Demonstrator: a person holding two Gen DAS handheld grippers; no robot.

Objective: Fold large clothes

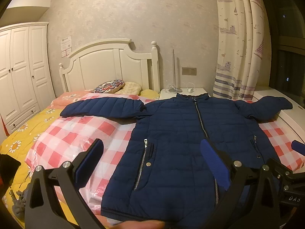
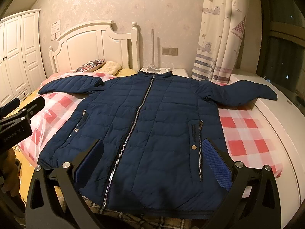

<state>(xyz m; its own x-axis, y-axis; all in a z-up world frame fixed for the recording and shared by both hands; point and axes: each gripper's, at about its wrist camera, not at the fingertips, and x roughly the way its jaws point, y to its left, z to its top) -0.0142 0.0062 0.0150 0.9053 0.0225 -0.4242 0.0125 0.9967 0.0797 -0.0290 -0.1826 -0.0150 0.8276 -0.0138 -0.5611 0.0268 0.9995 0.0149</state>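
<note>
A navy quilted jacket lies flat and zipped, front up, on a red-and-white checked plastic sheet over the bed, with both sleeves spread out. It also shows in the right wrist view. My left gripper is open and empty above the jacket's lower left part. My right gripper is open and empty above the jacket's hem near the zipper. The right gripper's body shows at the right edge of the left wrist view.
A white headboard and pillows stand at the far end. A white nightstand with a lamp and cables is behind the collar. A wardrobe stands on the left. Curtains and a white window ledge are on the right.
</note>
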